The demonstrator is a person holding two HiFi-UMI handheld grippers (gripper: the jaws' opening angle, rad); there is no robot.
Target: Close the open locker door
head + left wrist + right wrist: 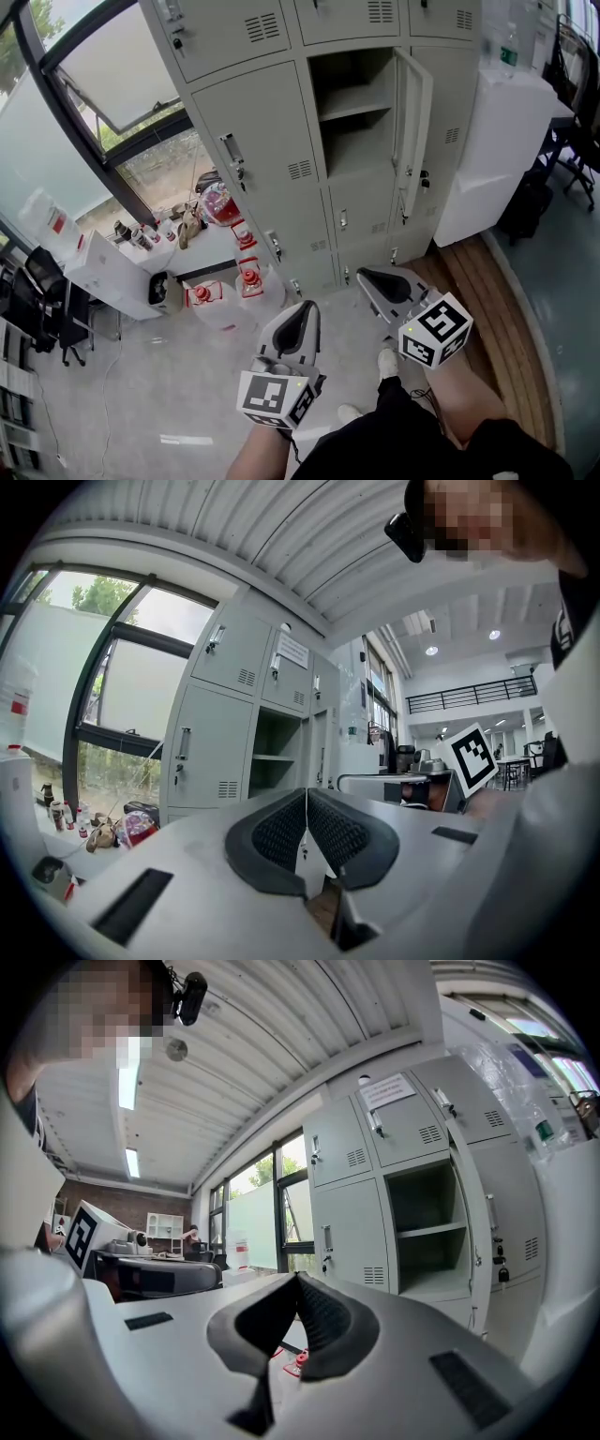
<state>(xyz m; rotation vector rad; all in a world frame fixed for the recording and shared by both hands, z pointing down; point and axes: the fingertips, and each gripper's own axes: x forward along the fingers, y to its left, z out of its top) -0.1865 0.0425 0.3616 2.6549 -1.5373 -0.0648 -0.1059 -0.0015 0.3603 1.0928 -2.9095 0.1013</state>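
A bank of grey lockers stands ahead. One middle compartment is open, with a shelf inside and nothing on it. Its door swings out to the right, edge-on to me. Both grippers hang well short of the lockers, above the floor. My left gripper is shut and empty. My right gripper is also shut and empty, pointing toward the lockers below the open door. The left gripper view shows the compartment past the shut left gripper. In the right gripper view, the door stands right of the right gripper.
Red-capped water jugs and small clutter sit on the floor left of the lockers. A white cabinet stands right of them, beside a wooden floor strip. A window wall runs along the left, with a white box and chairs.
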